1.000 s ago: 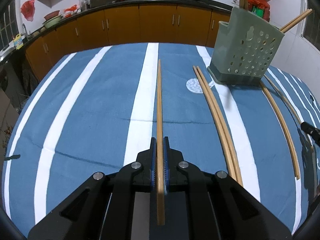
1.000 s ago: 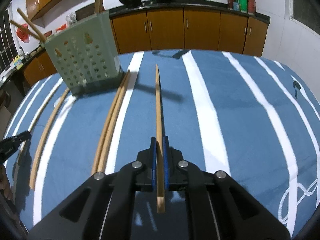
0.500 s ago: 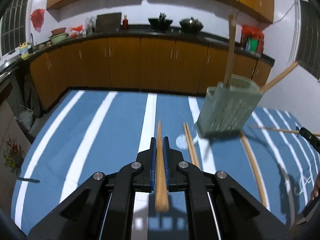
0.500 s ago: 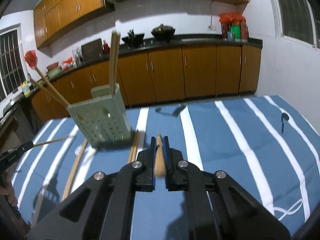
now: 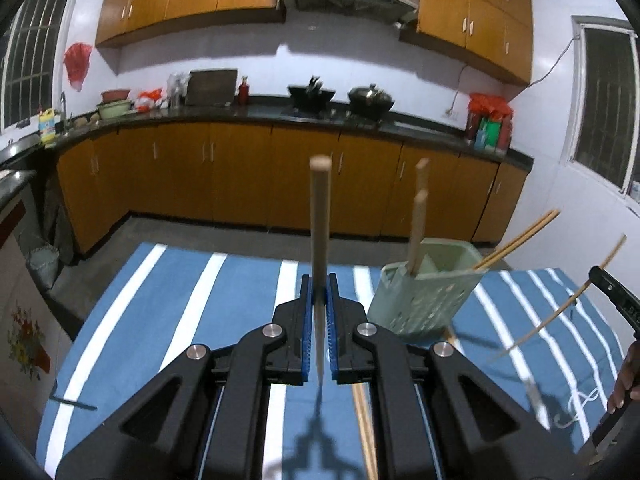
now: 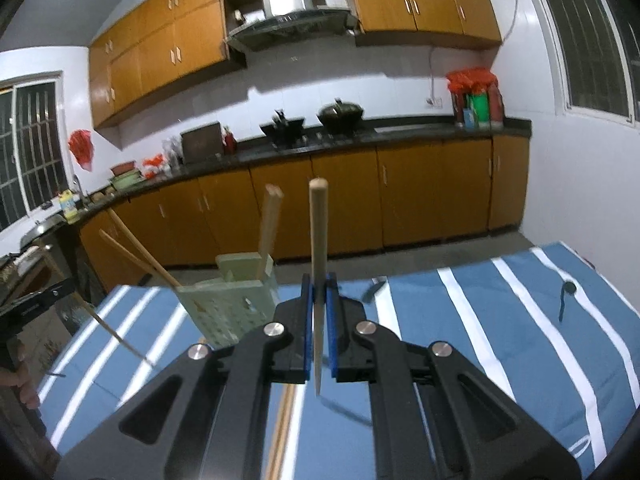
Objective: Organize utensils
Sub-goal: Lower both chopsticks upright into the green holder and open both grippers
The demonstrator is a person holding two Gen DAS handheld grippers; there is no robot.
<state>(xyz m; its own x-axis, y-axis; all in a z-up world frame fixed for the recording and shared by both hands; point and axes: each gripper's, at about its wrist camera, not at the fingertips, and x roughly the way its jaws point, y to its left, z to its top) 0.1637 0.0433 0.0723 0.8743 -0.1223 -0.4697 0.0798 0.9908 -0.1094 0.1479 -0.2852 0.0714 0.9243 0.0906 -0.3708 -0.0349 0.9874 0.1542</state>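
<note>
My left gripper [image 5: 319, 300] is shut on a wooden chopstick [image 5: 320, 224] that stands upright above the table. My right gripper [image 6: 319, 300] is shut on another wooden chopstick [image 6: 318, 240], also upright. A pale green perforated utensil holder [image 5: 426, 300] stands on the blue striped tablecloth, right of the left gripper and left of the right gripper in the right wrist view [image 6: 230, 300]. It holds several chopsticks [image 5: 416, 216]. Each view shows the other gripper at its edge with its slanted chopstick [image 5: 560, 308].
More chopsticks lie on the blue and white striped tablecloth [image 5: 224, 308], one pair below the holder [image 5: 366, 428]. A small dark object [image 6: 565, 296] lies at the table's right side. Kitchen cabinets and a counter stand beyond the table.
Both grippers have lifted their chopsticks off the cloth and tilted them up from flat to nearly upright. The views have risen from the table to the kitchen wall.
</note>
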